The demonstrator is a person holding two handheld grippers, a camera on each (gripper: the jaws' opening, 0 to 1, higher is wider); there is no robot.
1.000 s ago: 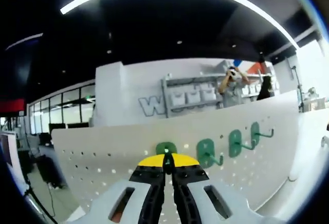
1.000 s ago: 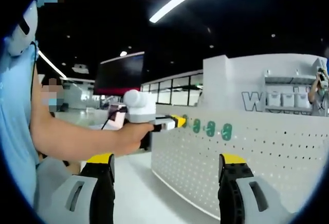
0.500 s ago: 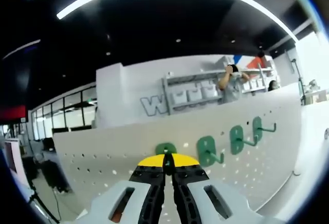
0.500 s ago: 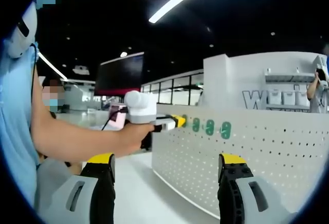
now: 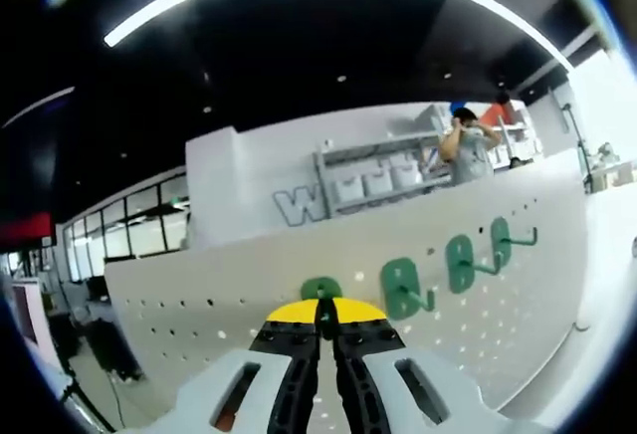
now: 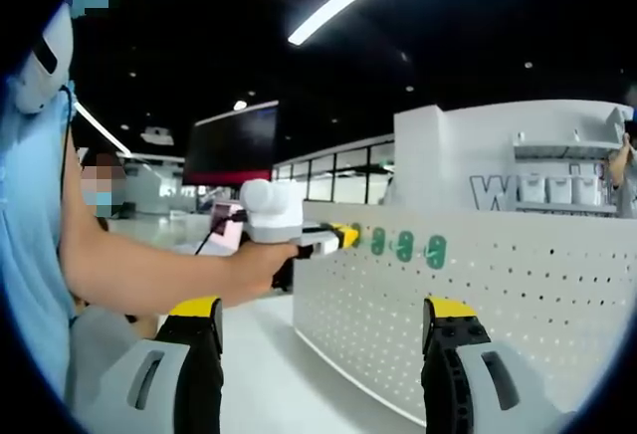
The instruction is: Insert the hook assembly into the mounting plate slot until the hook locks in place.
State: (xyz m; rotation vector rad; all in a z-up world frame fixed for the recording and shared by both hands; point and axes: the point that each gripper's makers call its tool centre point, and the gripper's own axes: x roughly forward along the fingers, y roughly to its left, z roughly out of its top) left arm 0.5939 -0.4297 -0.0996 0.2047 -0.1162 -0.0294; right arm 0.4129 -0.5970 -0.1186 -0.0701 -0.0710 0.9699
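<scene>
Left gripper (image 5: 324, 326) pressed together on a green hook (image 5: 320, 289), held at the white pegboard (image 5: 518, 285), the mounting plate here. Whether seated or locked, impossible to tell; tips hide the joint. Nose square to the board, probably so the hook's back tabs meet the holes straight. Three green hooks (image 5: 403, 289) already hanging in a row just beside (a guide for spacing, likely). Right gripper (image 6: 324, 349) spread wide, holding nothing, kept well back from the board, presumably to leave everything visible. Person's hand (image 6: 261, 265) on the left gripper's handle.
</scene>
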